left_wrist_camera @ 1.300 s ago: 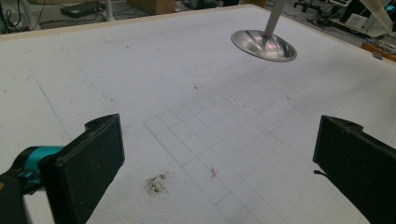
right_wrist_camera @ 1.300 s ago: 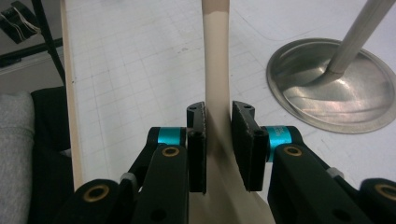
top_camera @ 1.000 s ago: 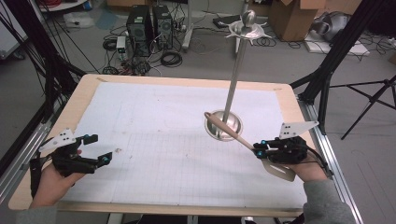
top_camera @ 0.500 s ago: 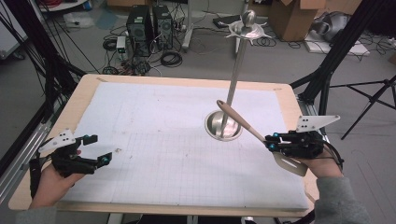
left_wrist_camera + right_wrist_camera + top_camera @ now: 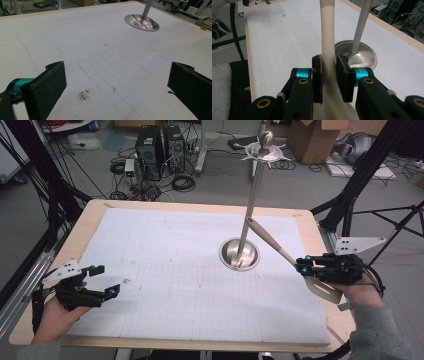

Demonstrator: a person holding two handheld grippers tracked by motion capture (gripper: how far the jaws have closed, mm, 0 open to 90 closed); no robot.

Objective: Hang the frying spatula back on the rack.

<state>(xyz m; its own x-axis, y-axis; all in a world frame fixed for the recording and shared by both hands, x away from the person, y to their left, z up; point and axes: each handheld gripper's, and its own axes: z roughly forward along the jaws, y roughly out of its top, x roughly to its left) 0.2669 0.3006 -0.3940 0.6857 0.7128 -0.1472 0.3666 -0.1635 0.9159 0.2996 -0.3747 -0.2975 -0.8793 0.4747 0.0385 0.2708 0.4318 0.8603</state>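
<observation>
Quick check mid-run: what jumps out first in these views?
The tall metal stand rising from its round base right of the table's centre. The right gripper, at the right edge, is shut on a beige spatula whose handle slants up toward the pole; the left gripper waits open, front left.

a lab: computer towers [image 5: 161, 147], tangled cables [image 5: 182, 182], cardboard boxes [image 5: 312, 137], black rig frames [image 5: 367, 167].
</observation>
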